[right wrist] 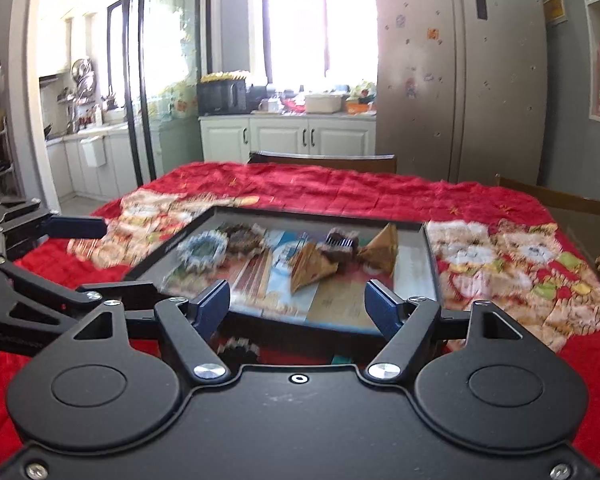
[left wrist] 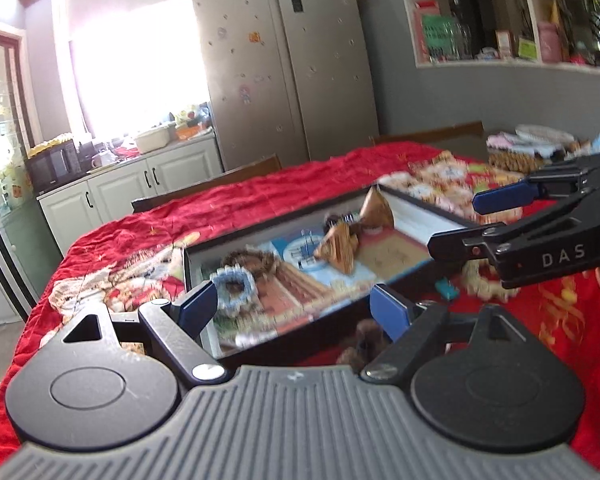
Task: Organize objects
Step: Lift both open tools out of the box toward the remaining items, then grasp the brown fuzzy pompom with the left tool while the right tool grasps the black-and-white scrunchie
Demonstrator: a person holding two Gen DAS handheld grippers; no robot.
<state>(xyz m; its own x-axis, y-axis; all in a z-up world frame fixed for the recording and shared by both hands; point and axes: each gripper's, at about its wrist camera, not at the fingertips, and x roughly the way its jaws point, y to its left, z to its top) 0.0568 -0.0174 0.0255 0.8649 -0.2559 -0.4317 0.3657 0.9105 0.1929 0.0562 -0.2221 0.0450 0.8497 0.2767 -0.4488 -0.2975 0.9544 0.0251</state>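
Note:
A shallow black-rimmed tray [left wrist: 416, 218] [right wrist: 430, 264] sits on the red tablecloth. In it lie a blue-white woven ring [left wrist: 234, 286] [right wrist: 202, 250], a brown woven ring [left wrist: 256, 260] [right wrist: 244, 238], two brown paper pyramids [left wrist: 338, 246] [right wrist: 312, 270], and a dark comb-like piece [right wrist: 340, 244]. My left gripper [left wrist: 296, 310] is open and empty at the tray's near edge. My right gripper [right wrist: 298, 308] is open and empty just before the tray; it also shows at the right of the left wrist view [left wrist: 460, 220].
A small teal object [left wrist: 446, 289] and a beaded ring [left wrist: 480, 284] lie on the cloth beside the tray. A dark toothed piece [right wrist: 238, 348] lies just under my right gripper. Chairs stand at the table's far edge [right wrist: 324, 160]. A fridge and cabinets stand behind.

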